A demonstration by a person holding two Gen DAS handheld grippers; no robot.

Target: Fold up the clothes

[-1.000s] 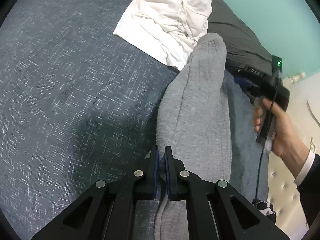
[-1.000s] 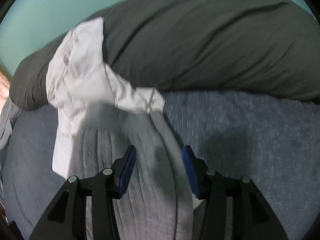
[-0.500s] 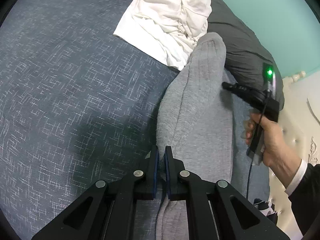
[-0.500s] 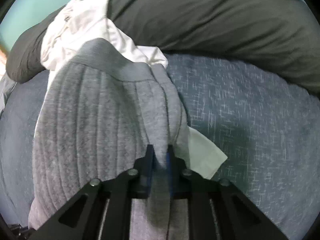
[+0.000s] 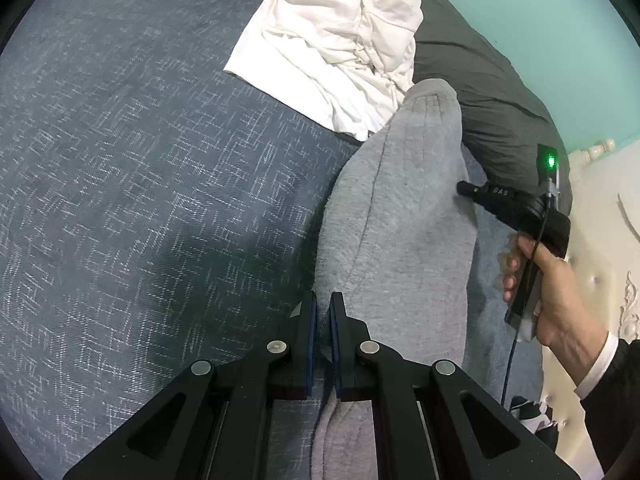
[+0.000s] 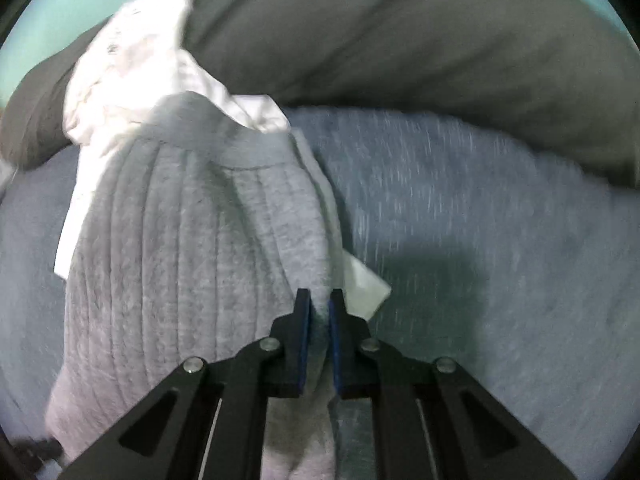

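Open room: the blue-grey bed cover lies bare to the left of the grey garment; a gripper could pass there.
Far side: the white garment lies crumpled, touching the grey garment's far end.
Behind that: the dark pillow runs along the teal wall and closes off that side.
Right side: the right hand stands just beside the grey garment, with the cream headboard near behind it.
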